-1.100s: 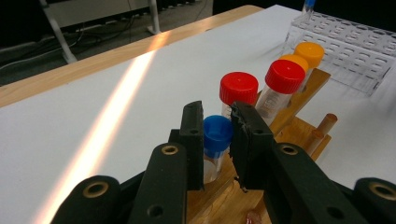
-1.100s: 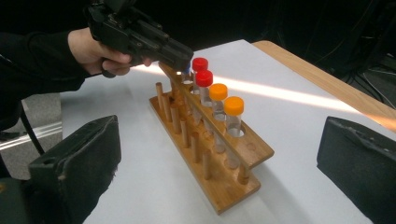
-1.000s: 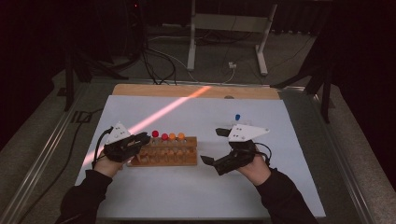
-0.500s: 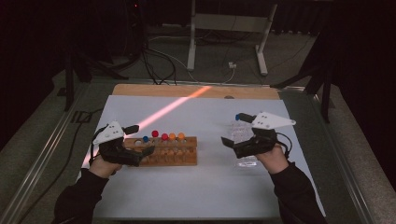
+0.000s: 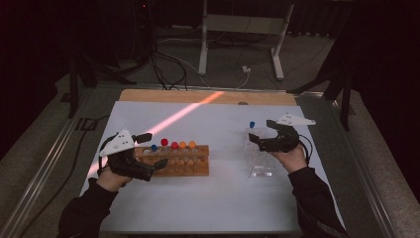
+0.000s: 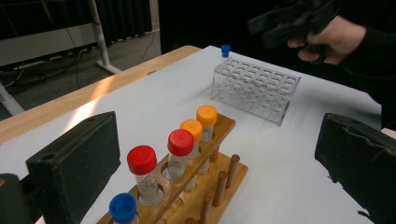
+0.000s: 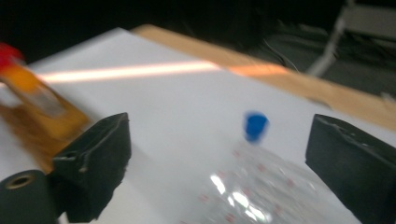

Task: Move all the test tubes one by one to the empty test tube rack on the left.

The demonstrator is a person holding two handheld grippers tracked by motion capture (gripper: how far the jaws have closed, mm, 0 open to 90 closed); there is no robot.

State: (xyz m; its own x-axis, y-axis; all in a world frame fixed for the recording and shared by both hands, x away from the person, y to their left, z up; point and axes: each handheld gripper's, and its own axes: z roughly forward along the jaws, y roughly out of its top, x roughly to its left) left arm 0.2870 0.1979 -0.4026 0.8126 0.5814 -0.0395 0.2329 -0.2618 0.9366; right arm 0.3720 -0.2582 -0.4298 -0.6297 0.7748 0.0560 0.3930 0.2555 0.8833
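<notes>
A white sheet (image 5: 218, 198) covers most of the table, with a bare strip of pale wooden tabletop (image 5: 163, 95) left along the far edge and a band of orange-pink light (image 5: 183, 113) slanting across both. Grey carpet lies around the table, black cables (image 5: 163, 69) trail over it on the far side, and the white metal legs of a stand (image 5: 237, 29) rise in front of a dark backdrop. No brand, label or readable writing can be made out; the graduation marks on the tubes are too fine to read. A wooden test-tube rack (image 5: 182, 162) stands on the sheet toward the left, holding a row of clear tubes: one blue-capped tube (image 6: 123, 208), two red-capped tubes (image 6: 142, 160) and two orange-capped tubes (image 6: 206, 115). The left gripper (image 5: 157, 166) hovers at the rack's near left end; its jaws have just been opening and stand wide apart, with nothing clamped between them and the capped tubes seen in the gap in the left gripper view. Well apart to the right stands a clear plastic tube rack (image 5: 260, 153), and a single tube with a blue cap (image 5: 251, 125) sits upright at its far left corner. The right gripper (image 5: 257, 140) hangs over this clear rack; its jaws have just been closing a little but are open, pressing on nothing, though the right gripper view is blurred.
</notes>
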